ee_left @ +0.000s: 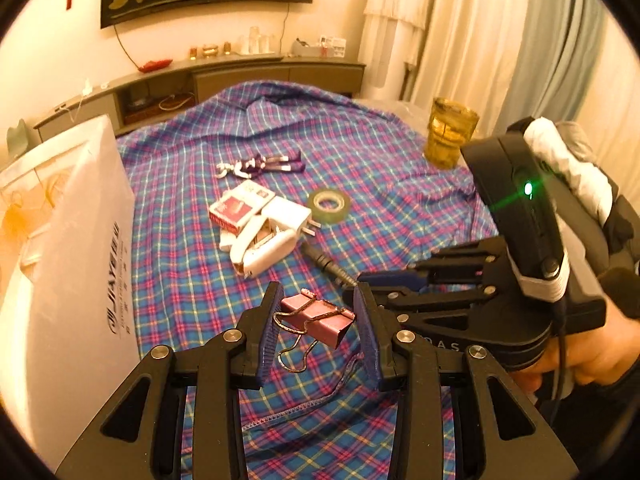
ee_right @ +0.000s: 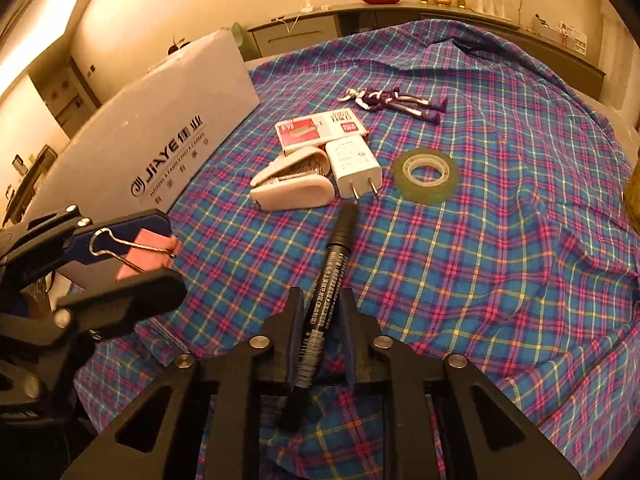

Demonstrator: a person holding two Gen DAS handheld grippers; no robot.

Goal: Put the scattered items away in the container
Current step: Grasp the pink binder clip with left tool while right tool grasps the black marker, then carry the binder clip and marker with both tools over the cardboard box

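A pink binder clip (ee_left: pixel 318 316) is gripped between the blue pads of the left tool (ee_left: pixel 316 326) and is held clear of the plaid cloth (ee_left: pixel 192 280), its wire handles hanging toward the camera. In the right wrist view the same clip (ee_right: pixel 146 254) is seen clamped in the left tool (ee_right: pixel 132 256), just in front of the white container (ee_right: pixel 160 136), a foam box printed with dark lettering that stands at the left edge of the cloth.

A black marker pen (ee_right: pixel 326 292) is clamped by the closed right tool (ee_right: pixel 318 344); its capped end points away toward the other items, and the barrel lies along the gap between the two pads. In the left wrist view the right tool (ee_left: pixel 360 286) is seen from the side, held by a person's hand (ee_left: pixel 592 356), with the pen's tip (ee_left: pixel 324 262) sticking out beyond it.

Further back on the cloth a white stapler (ee_right: pixel 294 184) lies touching a white plug adapter (ee_right: pixel 354 166), with a red and white box of staples (ee_right: pixel 320 128) just behind them. A roll of clear tape (ee_right: pixel 426 176) lies flat to their right. A purple and silver toy figure (ee_right: pixel 394 102) lies beyond the box. A yellow glass tumbler (ee_left: pixel 450 134) stands upright at the far right of the cloth.
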